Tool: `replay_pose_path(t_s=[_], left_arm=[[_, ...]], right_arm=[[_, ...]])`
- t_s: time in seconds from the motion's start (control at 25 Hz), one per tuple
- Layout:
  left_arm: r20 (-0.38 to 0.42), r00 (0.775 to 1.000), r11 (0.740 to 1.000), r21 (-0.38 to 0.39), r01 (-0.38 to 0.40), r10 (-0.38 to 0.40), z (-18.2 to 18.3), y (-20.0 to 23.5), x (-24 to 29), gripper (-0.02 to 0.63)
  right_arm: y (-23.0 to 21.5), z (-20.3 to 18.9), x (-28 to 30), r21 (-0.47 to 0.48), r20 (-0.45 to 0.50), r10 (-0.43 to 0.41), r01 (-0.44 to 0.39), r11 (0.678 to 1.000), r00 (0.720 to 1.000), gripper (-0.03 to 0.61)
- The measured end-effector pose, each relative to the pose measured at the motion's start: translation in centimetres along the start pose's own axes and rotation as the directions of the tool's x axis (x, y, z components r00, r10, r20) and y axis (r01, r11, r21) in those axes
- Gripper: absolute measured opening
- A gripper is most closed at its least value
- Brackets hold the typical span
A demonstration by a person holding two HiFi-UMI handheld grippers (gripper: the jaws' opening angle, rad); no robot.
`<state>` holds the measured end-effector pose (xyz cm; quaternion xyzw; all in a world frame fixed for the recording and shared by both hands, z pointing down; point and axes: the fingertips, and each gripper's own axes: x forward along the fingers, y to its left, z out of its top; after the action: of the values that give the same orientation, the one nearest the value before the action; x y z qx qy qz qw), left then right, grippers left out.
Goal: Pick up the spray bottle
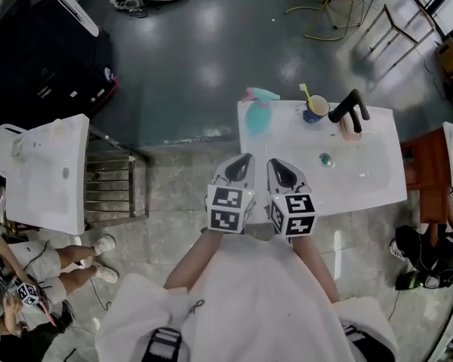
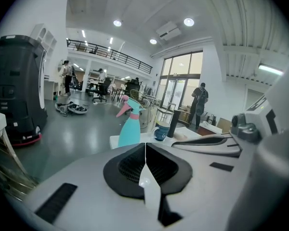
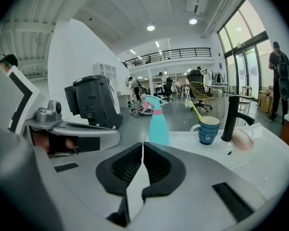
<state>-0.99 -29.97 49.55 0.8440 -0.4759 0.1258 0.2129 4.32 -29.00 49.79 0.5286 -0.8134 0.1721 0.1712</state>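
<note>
The spray bottle, teal with a pink trigger head, stands upright at the far left corner of a white sink top. It shows ahead of the jaws in the left gripper view and the right gripper view. My left gripper and right gripper hover side by side over the sink top's near edge, short of the bottle. Both are shut with nothing between the fingers.
On the sink top stand a blue mug with a yellow brush, a black faucet and a pink soap, right of the bottle. A second white sink, a metal rack and a black machine stand at left.
</note>
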Motion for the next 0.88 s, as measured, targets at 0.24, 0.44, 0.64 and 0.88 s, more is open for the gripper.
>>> replay_pose_path(t_s=[0.24, 0.44, 0.64, 0.88], left_arm=[[0.000, 1.000, 1.000, 0.005, 0.015, -0.015, 0.7, 1.3, 1.0, 0.028], [0.000, 1.000, 1.000, 0.006, 0.018, -0.018, 1.3, 3.0, 1.5, 0.028], [-0.020, 1.000, 1.000, 0.011, 0.016, -0.016, 1.0, 4.8, 2.1, 0.028], [-0.032, 0.999, 1.000, 0.014, 0.026, -0.025, 1.4, 6.1, 3.0, 0.028]], right_arm=[[-0.9, 1.3, 1.4, 0.020, 0.028, -0.054, 0.053, 0.998, 0.998, 0.029], [-1.1, 3.2, 3.3, 0.022, 0.060, -0.075, 0.073, 0.997, 0.995, 0.032], [-0.7, 3.7, 5.3, 0.036, 0.056, -0.062, 0.060, 0.998, 0.997, 0.152], [-0.8, 4.4, 6.7, 0.026, 0.063, -0.082, 0.080, 0.996, 0.995, 0.167]])
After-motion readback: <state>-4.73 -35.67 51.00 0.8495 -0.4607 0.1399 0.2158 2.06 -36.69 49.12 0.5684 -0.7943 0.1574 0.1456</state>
